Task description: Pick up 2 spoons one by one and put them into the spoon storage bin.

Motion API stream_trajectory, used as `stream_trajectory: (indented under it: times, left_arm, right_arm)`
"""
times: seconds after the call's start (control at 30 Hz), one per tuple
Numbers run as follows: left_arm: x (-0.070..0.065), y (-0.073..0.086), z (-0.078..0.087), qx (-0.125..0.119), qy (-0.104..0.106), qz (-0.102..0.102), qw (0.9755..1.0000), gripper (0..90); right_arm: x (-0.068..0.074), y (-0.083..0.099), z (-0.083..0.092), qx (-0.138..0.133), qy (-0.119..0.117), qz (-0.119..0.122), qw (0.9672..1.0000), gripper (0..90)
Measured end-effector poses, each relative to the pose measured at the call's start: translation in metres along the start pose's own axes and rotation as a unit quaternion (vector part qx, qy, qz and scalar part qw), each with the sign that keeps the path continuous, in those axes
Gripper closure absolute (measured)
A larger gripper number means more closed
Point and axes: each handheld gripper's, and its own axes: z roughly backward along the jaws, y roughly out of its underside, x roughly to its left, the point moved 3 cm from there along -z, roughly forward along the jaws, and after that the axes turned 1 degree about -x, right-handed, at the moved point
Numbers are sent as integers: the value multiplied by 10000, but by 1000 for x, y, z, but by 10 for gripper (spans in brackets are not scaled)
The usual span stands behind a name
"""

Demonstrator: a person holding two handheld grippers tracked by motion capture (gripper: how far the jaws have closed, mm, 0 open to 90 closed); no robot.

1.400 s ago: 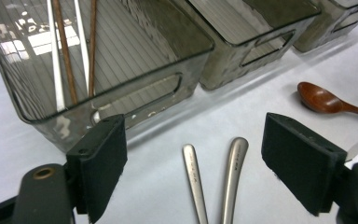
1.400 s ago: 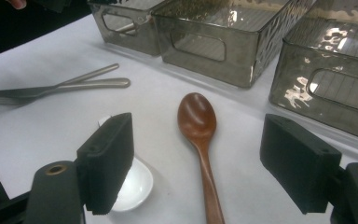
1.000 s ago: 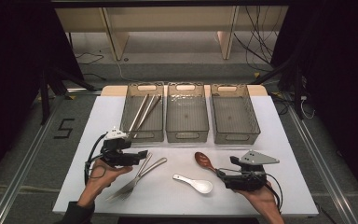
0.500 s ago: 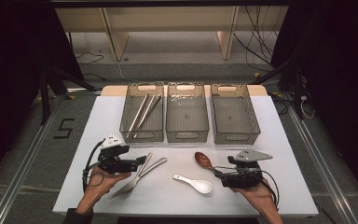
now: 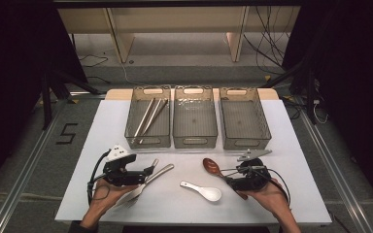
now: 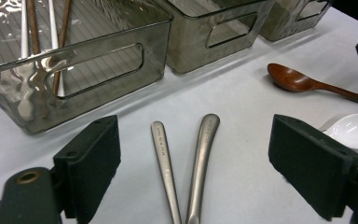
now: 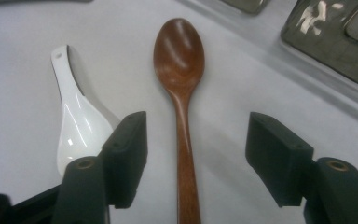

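The right gripper [image 7: 191, 154] lies low over the white table [image 5: 291, 145], its jaws spread on either side of the wooden spoon [image 7: 182, 93]. The jaws have just been closing, yet the pads stand clear of the handle on both sides. In the right gripper view the spoon runs straight up between the jaws, bowl at 12 o'clock. The white ceramic spoon [image 7: 77, 116] lies just beside it at 10 o'clock, its bowl partly behind the left-hand jaw. In the high view the right gripper [image 5: 230, 178] sits in the person's right hand [image 5: 267, 199], with the wooden spoon [image 5: 212, 166] reaching toward 10 o'clock from it and the ceramic spoon [image 5: 203, 191] at 8 o'clock.

The left gripper [image 6: 196, 168] is also spread wide, pressing on nothing. Two metal handles [image 6: 184, 168] lie on the table between its jaws, fanned apart toward 12 o'clock. In the high view the left gripper [image 5: 150, 171] rests in the left hand [image 5: 104, 196], pointing toward 3 o'clock over the metal cutlery [image 5: 158, 171].

Beyond both grippers, at 12 o'clock, three smoky clear bins stand in a row. The left bin [image 5: 148, 141] holds chopsticks [image 5: 148, 116]. The middle bin [image 5: 194, 141] and the right bin [image 5: 245, 141] stand beside it, side walls nearly touching.
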Motion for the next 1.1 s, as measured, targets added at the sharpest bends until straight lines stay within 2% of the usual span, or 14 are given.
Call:
stream_trajectory:
  times: [0.07,0.27,0.33,0.53,0.9,1.0,1.1]
  left_arm:
    - [-1,1,0,-43,-20,0,10000,164]
    - [-2,4,1,-52,-31,-73,10000,164]
    - [-2,5,1,-68,-9,1,10000,164]
    - [-2,7,1,-35,-15,-31,10000,164]
    - [-1,9,0,-22,-59,-42,10000,164]
    - [-1,9,0,-23,-68,-51,10000,165]
    - [-1,9,0,-28,-91,-65,9999,165]
  right_arm:
    - [1,-3,-3,188,-44,26,9998,429]
    - [6,-9,-20,708,20,163,9974,532]
    - [6,-9,-23,786,5,195,9967,560]
    - [7,-8,-32,1098,14,283,9936,646]
    - [10,-8,-38,1345,149,507,9895,796]
    - [11,-9,-38,1417,189,536,9883,806]
    - [11,-10,-38,1417,162,516,9884,812]
